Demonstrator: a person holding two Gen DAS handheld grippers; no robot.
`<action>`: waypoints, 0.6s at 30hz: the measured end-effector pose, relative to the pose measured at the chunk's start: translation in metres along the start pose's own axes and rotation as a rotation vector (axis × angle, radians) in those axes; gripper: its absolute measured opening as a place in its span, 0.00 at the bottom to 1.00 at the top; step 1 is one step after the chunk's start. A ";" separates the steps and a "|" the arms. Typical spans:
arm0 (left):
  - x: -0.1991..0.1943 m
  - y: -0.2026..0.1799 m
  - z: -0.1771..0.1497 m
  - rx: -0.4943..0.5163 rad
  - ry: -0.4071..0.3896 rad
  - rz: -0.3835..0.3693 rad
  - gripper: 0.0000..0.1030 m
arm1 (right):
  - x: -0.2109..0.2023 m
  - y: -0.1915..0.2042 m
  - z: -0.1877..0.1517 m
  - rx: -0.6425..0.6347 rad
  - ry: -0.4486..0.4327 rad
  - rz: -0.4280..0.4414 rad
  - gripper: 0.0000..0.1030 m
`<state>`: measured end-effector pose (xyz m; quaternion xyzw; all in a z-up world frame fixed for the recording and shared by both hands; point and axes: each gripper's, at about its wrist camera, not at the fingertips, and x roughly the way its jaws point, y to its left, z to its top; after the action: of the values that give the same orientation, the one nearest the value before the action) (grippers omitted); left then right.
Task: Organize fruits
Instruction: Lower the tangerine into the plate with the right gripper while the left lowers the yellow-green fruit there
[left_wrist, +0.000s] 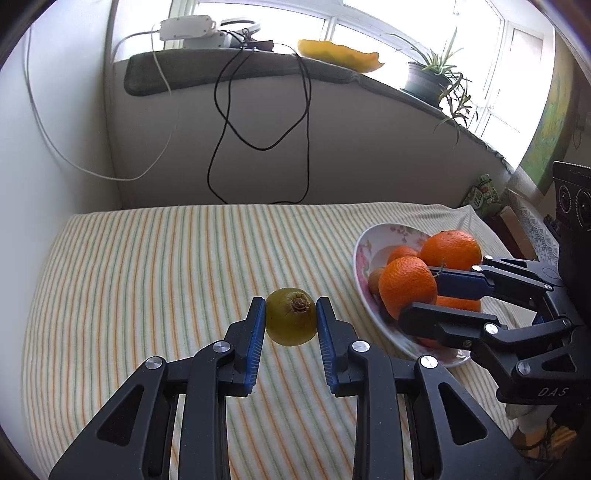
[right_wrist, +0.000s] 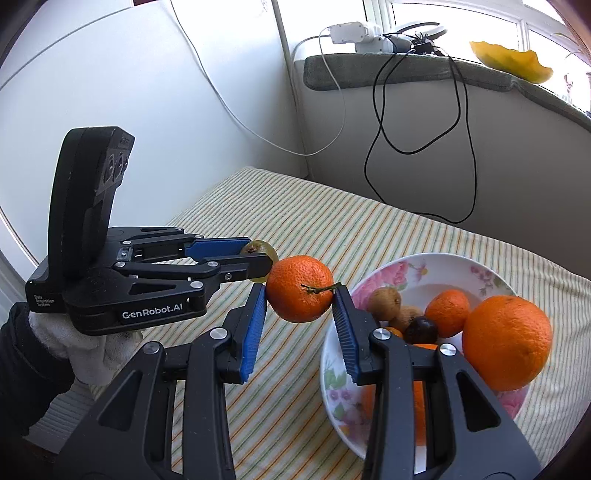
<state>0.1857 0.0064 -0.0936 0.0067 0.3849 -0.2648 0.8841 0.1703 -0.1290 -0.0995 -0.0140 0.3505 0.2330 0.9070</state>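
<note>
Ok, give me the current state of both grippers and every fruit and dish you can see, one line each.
Left gripper: shut on the green-yellow round fruit.
Green-yellow round fruit: held above the striped cloth.
Right gripper: shut on the stemmed orange mandarin.
Stemmed orange mandarin: held beside the bowl's rim.
Floral white ceramic bowl: upright, holding fruit.
Large orange: resting in the bowl.
</note>
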 end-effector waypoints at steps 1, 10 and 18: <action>0.000 -0.004 0.002 0.004 -0.004 -0.005 0.25 | -0.001 -0.004 0.001 0.006 -0.004 -0.006 0.37; 0.015 -0.039 0.013 0.038 -0.013 -0.062 0.25 | -0.018 -0.040 0.006 0.032 -0.021 -0.095 0.37; 0.025 -0.054 0.020 0.040 -0.011 -0.098 0.25 | -0.016 -0.067 0.013 0.060 -0.008 -0.134 0.37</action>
<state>0.1876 -0.0561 -0.0861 0.0041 0.3746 -0.3156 0.8718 0.1971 -0.1932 -0.0890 -0.0091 0.3521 0.1612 0.9219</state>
